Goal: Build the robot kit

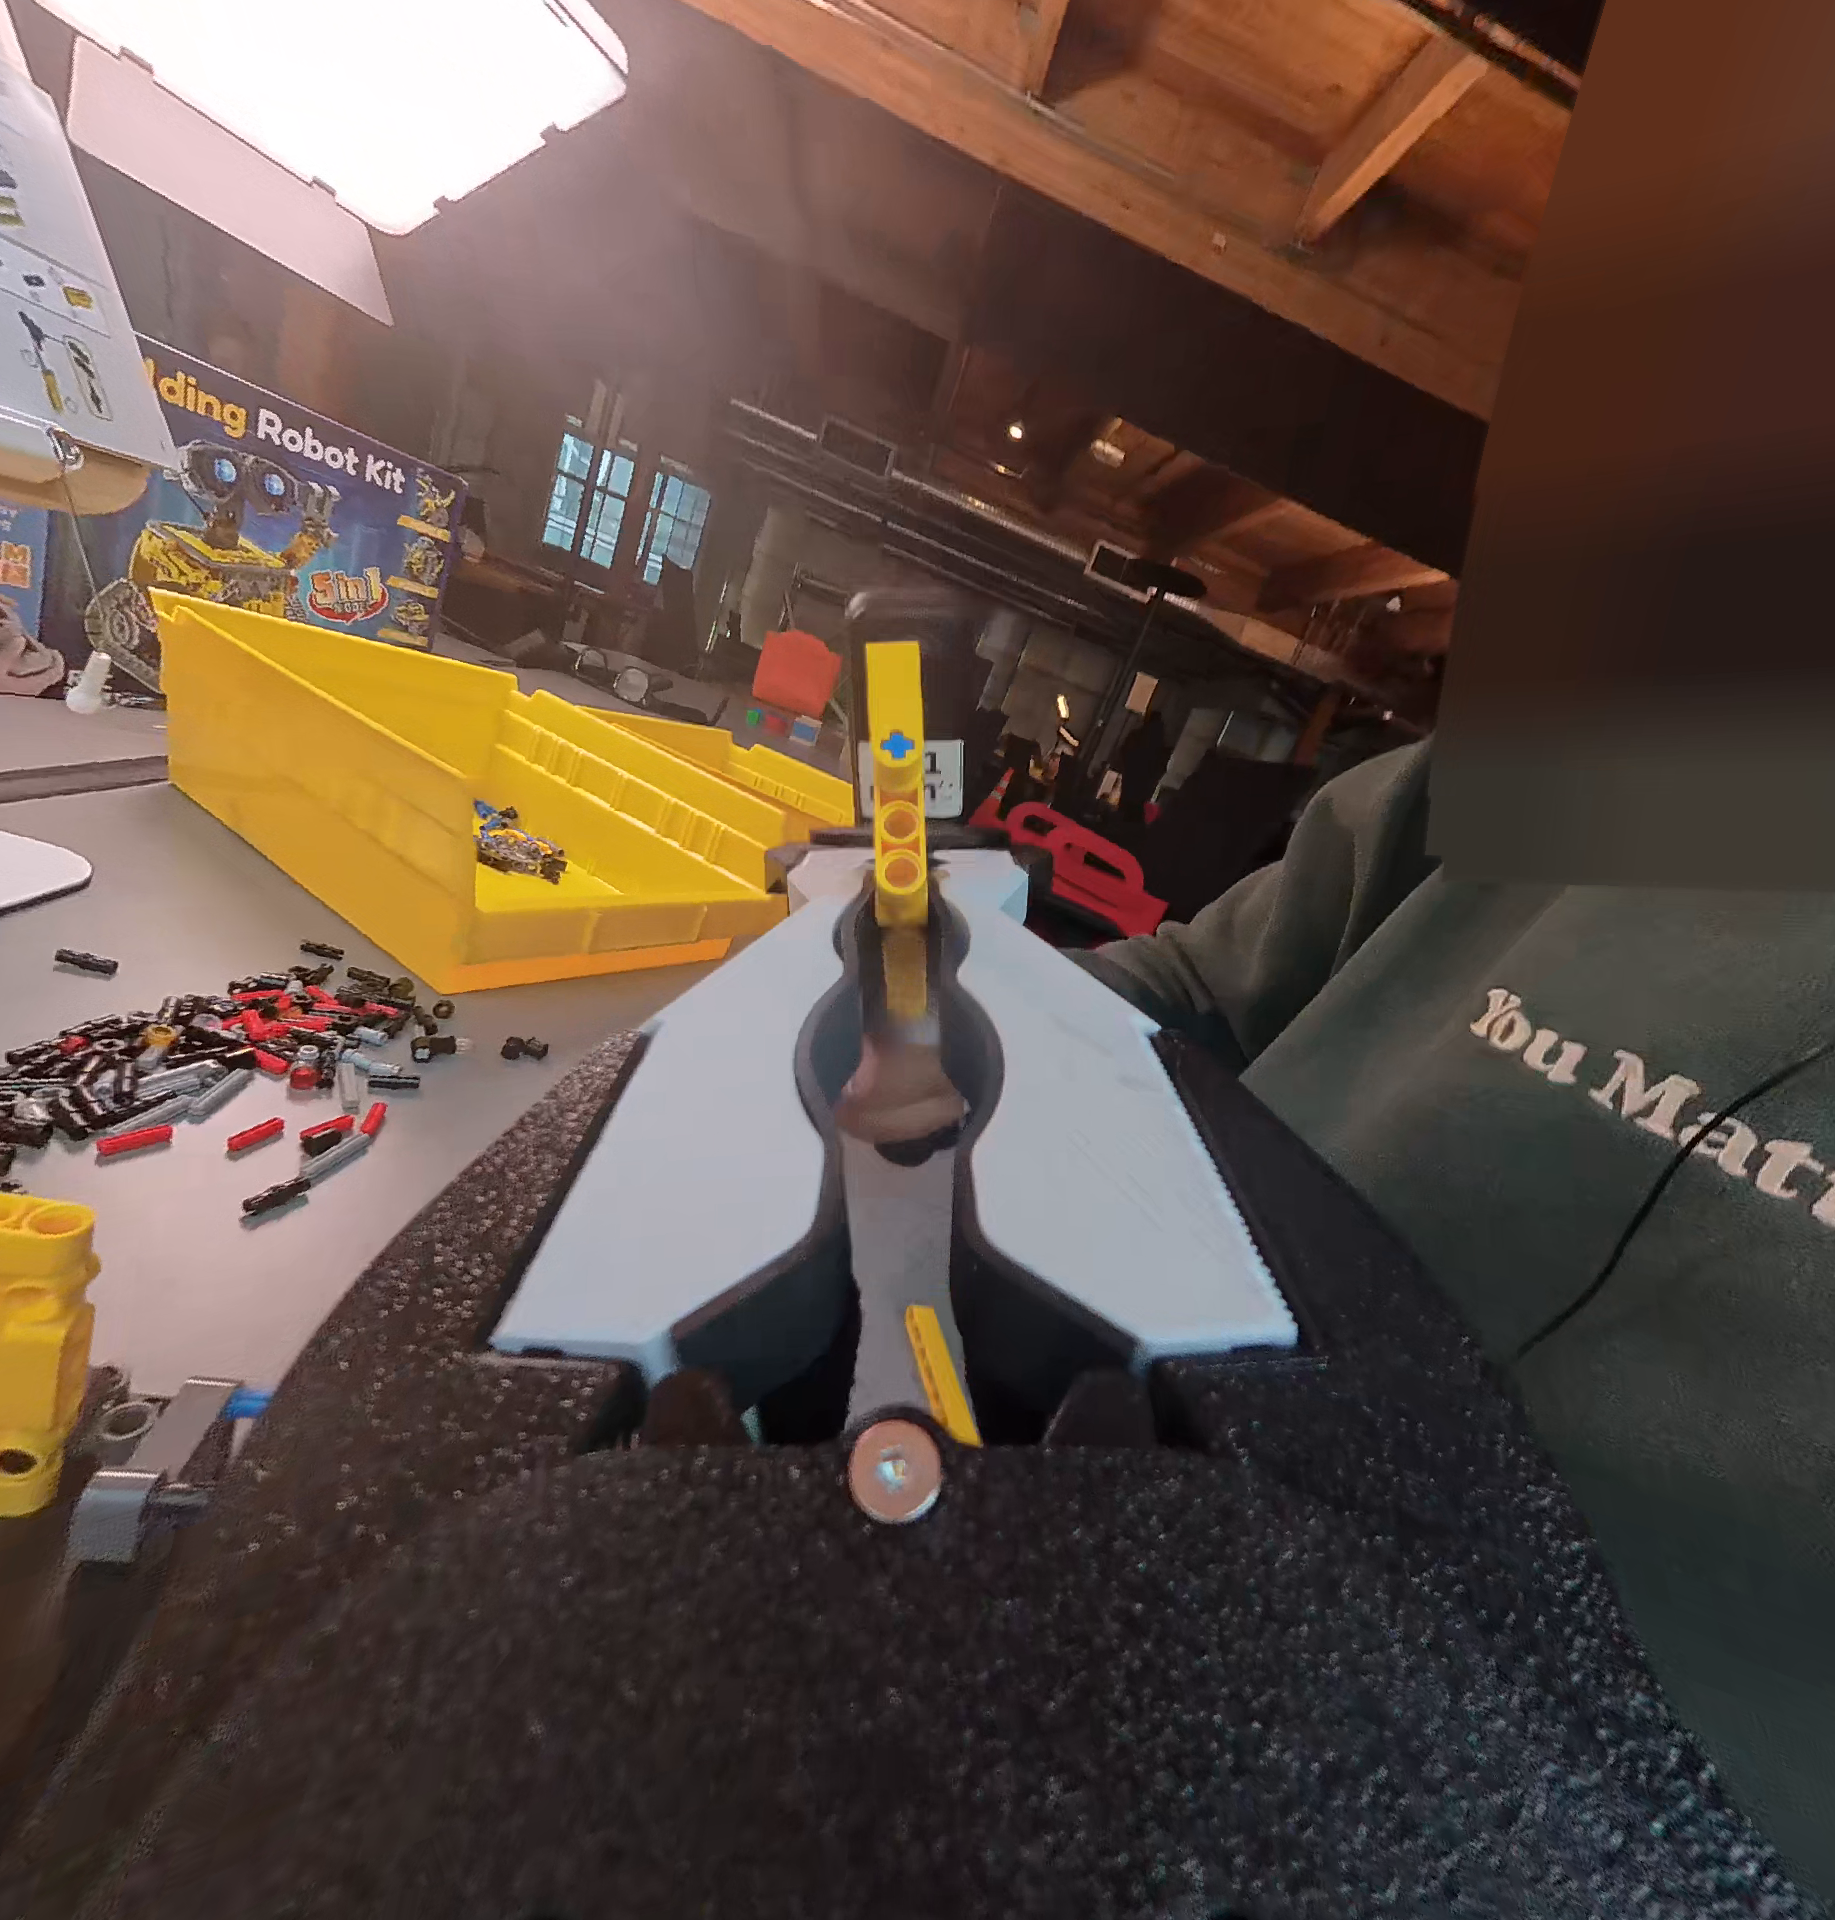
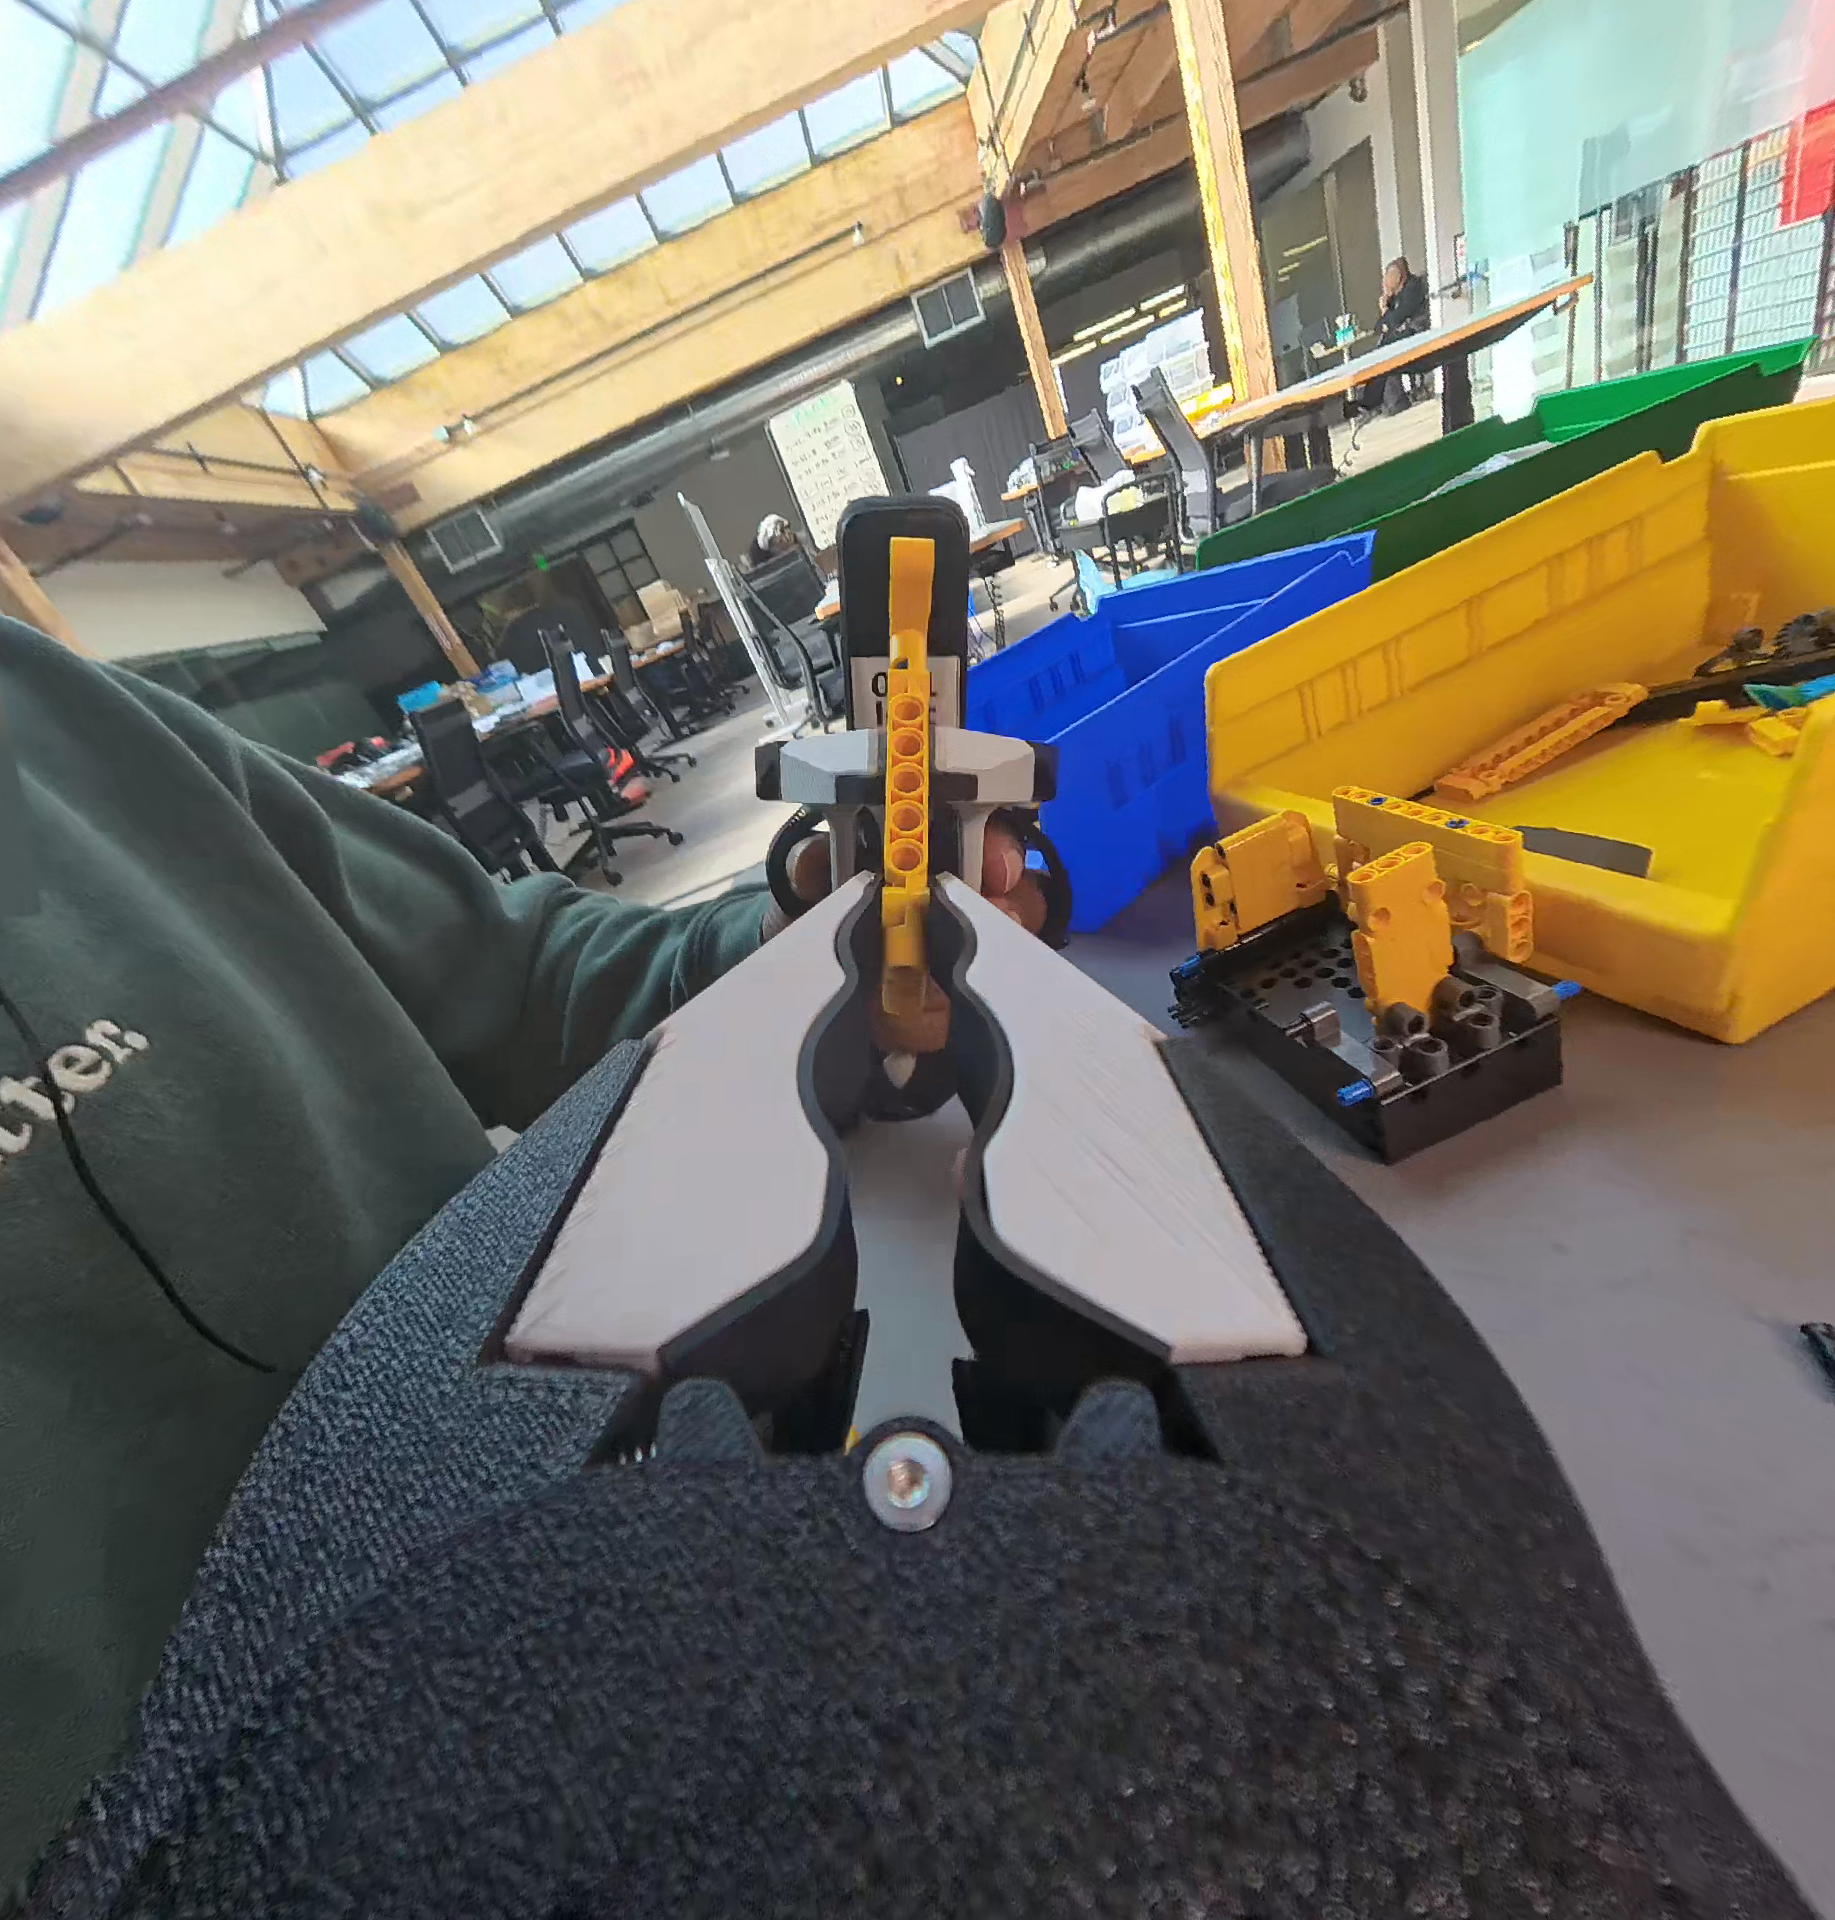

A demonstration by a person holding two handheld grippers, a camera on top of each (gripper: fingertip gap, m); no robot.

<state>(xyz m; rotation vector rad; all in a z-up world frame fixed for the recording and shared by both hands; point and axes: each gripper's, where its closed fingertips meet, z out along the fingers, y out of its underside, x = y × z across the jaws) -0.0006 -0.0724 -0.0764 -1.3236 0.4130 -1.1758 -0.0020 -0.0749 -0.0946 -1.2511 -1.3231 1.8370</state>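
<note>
Pinching one slim, hole-studded yellow plastic beam [image 1: 900, 821] between them, left gripper [image 1: 897, 914] and right gripper [image 2: 905, 914], matte grey table [image 2: 1619, 1299].

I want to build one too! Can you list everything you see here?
Long yellow holed plastic beam: one, yellow, clamped between both grippers.
Small loose plastic pins: many, black, red, grey, heaped on table.
Yellow plastic bin: one, on table, parts inside.
Blue plastic bin: one, behind.
Green plastic bin: one, farthest.
Half-built yellow-and-black model: one, by yellow bin.
Printed kit box: one, blue, standing.
Left gripper: white, shut.
Right gripper: white, shut.
</note>
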